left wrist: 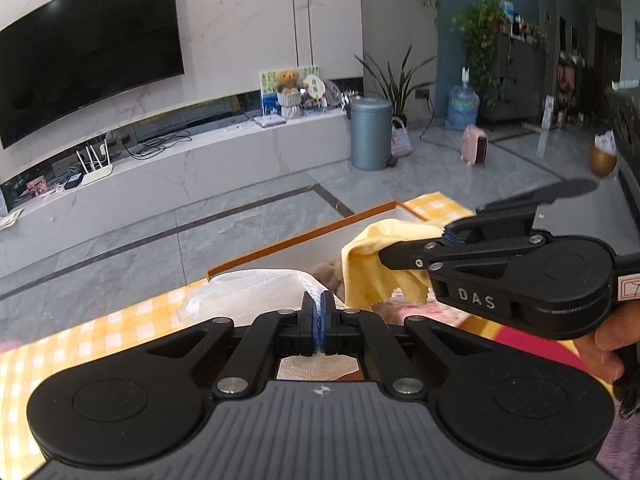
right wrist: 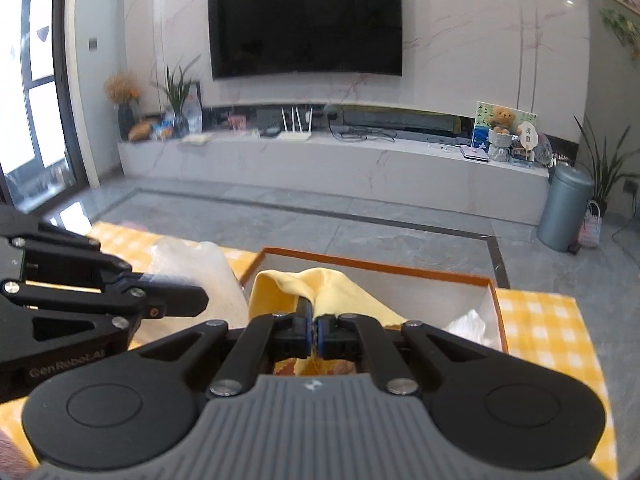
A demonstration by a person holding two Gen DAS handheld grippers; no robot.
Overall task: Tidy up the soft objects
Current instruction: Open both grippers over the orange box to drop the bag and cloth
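Grey marbled floor tiles (right wrist: 360, 216) stretch from the work surface to a long white TV bench (right wrist: 332, 164), with a dark TV (right wrist: 306, 20) on the marble wall above it. Close in, a yellow checked cloth (left wrist: 100, 332) covers the table, and an orange-rimmed box (right wrist: 372, 266) stands on it near the far edge.

Beyond that edge the floor lies open as far as the bench; a grey bin (right wrist: 564, 208) and potted plants stand off to the right.

Both tools are closed tight on fabric. The left gripper (left wrist: 319, 320) pinches a white mesh cloth (left wrist: 256, 292), which bulges ahead of its jaws over the table beside the box's left corner. The right gripper (right wrist: 314, 330) pinches a yellow cloth (right wrist: 320, 292), which humps up over the box's near side. In the left view a hand (left wrist: 604, 352) grips the right tool's handle.

Each gripper body hides the table beneath it and the lower part of its cloth. Something white and crumpled (right wrist: 472, 324) lies in the box's right corner, possibly another cloth; a brownish soft shape (left wrist: 326, 276) behind the mesh cloth is too hidden to name.
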